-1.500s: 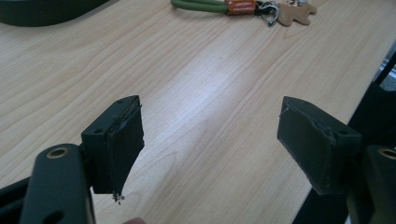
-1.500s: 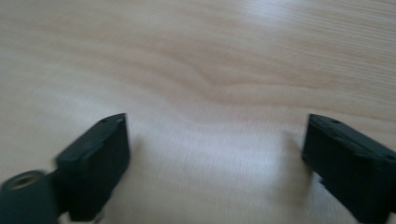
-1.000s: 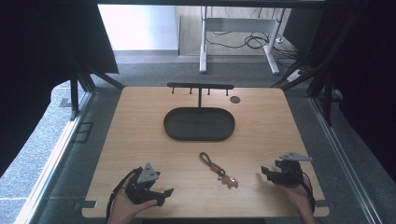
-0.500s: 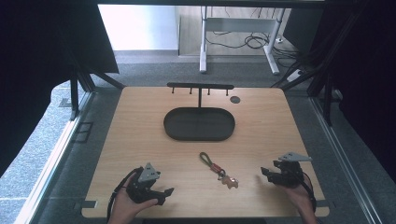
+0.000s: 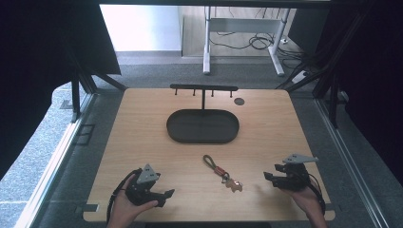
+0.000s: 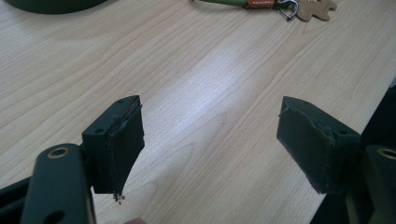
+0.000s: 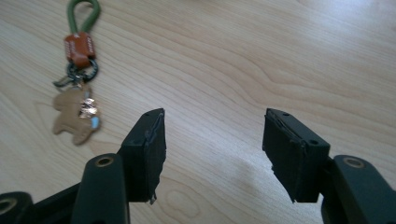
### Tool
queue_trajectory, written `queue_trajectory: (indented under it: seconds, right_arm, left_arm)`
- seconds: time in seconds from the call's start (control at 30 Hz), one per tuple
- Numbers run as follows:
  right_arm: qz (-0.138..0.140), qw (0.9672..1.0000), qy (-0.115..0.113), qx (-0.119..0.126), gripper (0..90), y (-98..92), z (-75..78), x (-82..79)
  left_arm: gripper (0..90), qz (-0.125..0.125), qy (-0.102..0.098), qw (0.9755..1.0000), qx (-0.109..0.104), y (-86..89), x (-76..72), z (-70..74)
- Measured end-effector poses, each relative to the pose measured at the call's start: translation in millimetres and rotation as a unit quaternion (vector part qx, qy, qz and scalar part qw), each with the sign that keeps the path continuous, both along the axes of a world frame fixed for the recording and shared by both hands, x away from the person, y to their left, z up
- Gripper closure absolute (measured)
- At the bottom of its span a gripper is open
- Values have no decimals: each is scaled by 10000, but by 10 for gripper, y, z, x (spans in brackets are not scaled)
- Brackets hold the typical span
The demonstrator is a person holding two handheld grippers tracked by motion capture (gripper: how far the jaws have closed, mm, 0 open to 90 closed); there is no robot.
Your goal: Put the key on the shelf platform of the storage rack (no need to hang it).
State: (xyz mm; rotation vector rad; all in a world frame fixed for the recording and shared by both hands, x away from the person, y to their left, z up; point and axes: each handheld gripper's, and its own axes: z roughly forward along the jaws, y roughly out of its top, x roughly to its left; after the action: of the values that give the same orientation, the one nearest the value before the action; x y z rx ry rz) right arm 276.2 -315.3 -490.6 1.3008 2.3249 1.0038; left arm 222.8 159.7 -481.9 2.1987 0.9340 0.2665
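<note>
Jaws gape empty on both left gripper (image 5: 167, 194) and right gripper (image 5: 267, 176), keychain (image 5: 222, 172) between.

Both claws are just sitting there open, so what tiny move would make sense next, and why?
Probably the right gripper should ease toward the keychain. Its fingers stand apart with nothing between them, and the keychain lies loose on the table, nearer this gripper than the left gripper.
</note>
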Motion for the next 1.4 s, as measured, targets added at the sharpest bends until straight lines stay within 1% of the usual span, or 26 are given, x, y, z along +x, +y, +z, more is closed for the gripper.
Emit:
queue_trajectory:
  seconds: [0.1, 0.17, 0.2, 0.23, 0.27, 0.33, 0.37, 0.4, 0.47, 0.5, 0.53, 0.67, 0.77, 0.8, 0.87, 1.0, 1.13, 1.17, 1.2, 1.23, 1.37, 1.4]
  right_arm:
    - [100, 9999, 53, -78, 411, 25, 94, 12]
    - [172, 9997, 134, -123, 416, 54, 166, 20]
    - [172, 9997, 134, -123, 416, 54, 166, 20]
    - [250, 9992, 162, -250, 416, 86, 238, 30]
    - [250, 9992, 162, -250, 416, 86, 238, 30]
    - [349, 9987, 200, -318, 416, 127, 339, 51]
    - [349, 9987, 200, -318, 416, 127, 339, 51]
    - [433, 9982, 232, -331, 416, 163, 400, 70]
    - [518, 9976, 240, -396, 418, 203, 436, 83]
    - [518, 9976, 240, -396, 418, 203, 436, 83]
    - [634, 9965, 271, -465, 423, 262, 470, 102]
    - [741, 9952, 351, -526, 430, 364, 493, 155]
    - [842, 9941, 403, -551, 435, 447, 512, 194]
    - [842, 9941, 403, -551, 435, 447, 512, 194]
    - [896, 9935, 411, -574, 440, 517, 540, 225]
    - [941, 9929, 441, -587, 442, 586, 567, 267]
    - [1021, 9914, 445, -689, 447, 658, 575, 307]
    - [1053, 9909, 443, -706, 453, 679, 575, 313]
    - [1084, 9905, 439, -720, 453, 703, 574, 320]
    - [1113, 9900, 450, -739, 454, 728, 571, 327]
    - [1211, 9883, 470, -802, 454, 809, 564, 347]
    - [1245, 9876, 478, -827, 454, 858, 571, 358]
  left_arm:
    - [235, -39, -5, 10000, 0, -8, 0, 5]
    - [236, -78, -27, 10000, -7, -17, -4, 10]
    - [236, -78, -27, 10000, -7, -17, -4, 10]
    - [237, -89, -41, 10000, -1, -29, -8, 15]
    - [237, -89, -41, 10000, -1, -29, -8, 15]
    - [237, -131, -56, 9999, 40, -50, -12, 17]
    - [237, -131, -56, 9999, 40, -50, -12, 17]
    - [237, -149, -56, 9999, 51, -57, -14, 17]
    - [238, -145, -126, 9998, 51, -66, -19, 23]
    - [239, -145, -126, 9998, 51, -66, -19, 23]
    - [239, -162, -172, 9997, 28, -74, -24, 36]
    - [239, -193, -243, 9995, 24, -93, -44, 63]
    - [240, -214, -343, 9992, 6, -102, -67, 90]
    - [240, -214, -343, 9992, 6, -102, -67, 90]
    - [241, -186, -395, 9990, -5, -96, -76, 103]
    - [241, -142, -396, 9991, -33, -83, -69, 100]
    - [241, -120, -373, 9992, -33, -76, -63, 95]
    - [241, -104, -318, 9994, -21, -77, -58, 87]
    - [241, -104, -318, 9994, -21, -77, -58, 87]
    - [241, -109, -269, 9996, -39, -75, -53, 81]
    - [241, -107, -276, 9996, -34, -74, -56, 84]
    - [241, -103, -284, 9995, -31, -70, -55, 85]
